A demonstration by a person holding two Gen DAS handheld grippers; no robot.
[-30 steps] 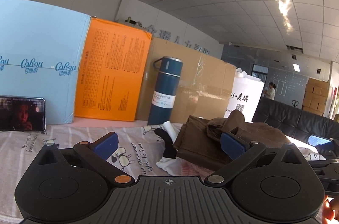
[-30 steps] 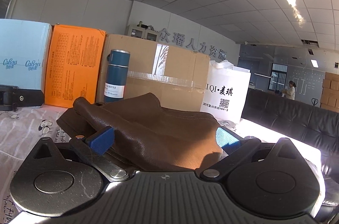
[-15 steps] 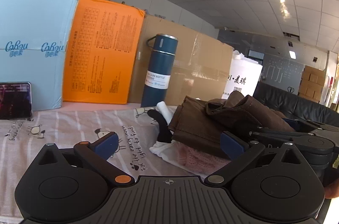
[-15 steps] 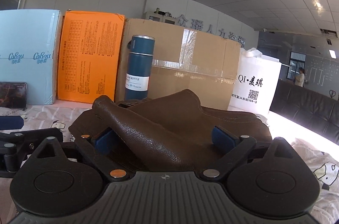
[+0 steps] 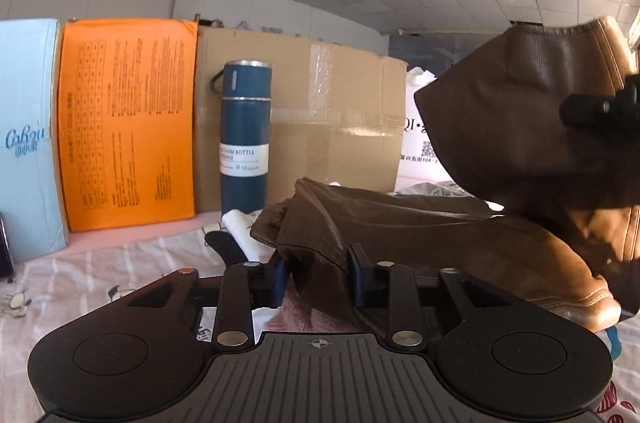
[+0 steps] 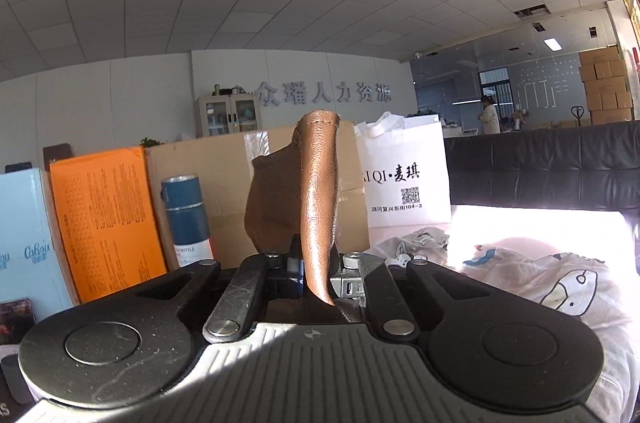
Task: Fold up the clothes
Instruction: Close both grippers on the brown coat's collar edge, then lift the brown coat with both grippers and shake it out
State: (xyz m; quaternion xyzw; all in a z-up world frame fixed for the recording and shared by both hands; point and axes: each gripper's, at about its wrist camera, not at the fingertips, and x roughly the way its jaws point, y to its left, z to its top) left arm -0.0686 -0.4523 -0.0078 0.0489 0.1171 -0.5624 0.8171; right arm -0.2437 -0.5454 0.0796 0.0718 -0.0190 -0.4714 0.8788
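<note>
Both grippers have just closed on the brown jacket (image 5: 400, 223): the left gripper (image 5: 318, 277) pinches a low fold ahead, the right gripper (image 6: 316, 273) lifts an edge, likely to spread it.

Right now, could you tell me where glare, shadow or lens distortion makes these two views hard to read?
Left wrist view: the brown jacket is deep in shadow on its lifted part at right; ceiling glare streaks top right; the fisheye bends the wall line. Right wrist view: sunlight washes out the bedsheet at right, the jacket strip in the right gripper is sunlit, and the ceiling grid curves.
</note>
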